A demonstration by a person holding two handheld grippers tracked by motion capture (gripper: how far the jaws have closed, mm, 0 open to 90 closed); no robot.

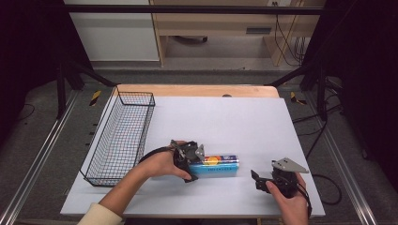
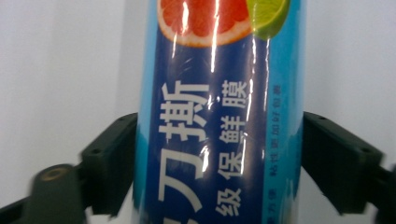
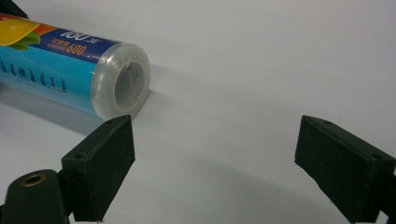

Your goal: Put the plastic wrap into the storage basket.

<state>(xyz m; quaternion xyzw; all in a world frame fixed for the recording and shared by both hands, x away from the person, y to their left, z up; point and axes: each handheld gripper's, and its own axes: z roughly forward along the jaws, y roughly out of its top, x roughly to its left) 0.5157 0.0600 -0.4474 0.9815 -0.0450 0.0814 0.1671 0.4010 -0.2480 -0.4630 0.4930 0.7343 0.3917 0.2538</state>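
A blue roll of cling film [image 1: 219, 165] with citrus pictures and white lettering lies on its side on the white table top [image 1: 225, 117], near the front. My left gripper [image 1: 190, 165] grips its left end. In the left gripper view the roll [image 2: 215, 116] runs up between the two black jaws, and both pads touch its sides. My right gripper [image 1: 259, 180] rests to the right of the roll, apart from it. Its jaws [image 3: 215, 154] stand wide open over bare table, with the roll's clear end cap [image 3: 123, 84] just beyond the left jaw.
A black wire basket [image 1: 119, 136] stands along the table's left side, with nothing in it. The table's front edge runs just below both hands. Beyond the far edge are a floor, dark frame legs and cables.
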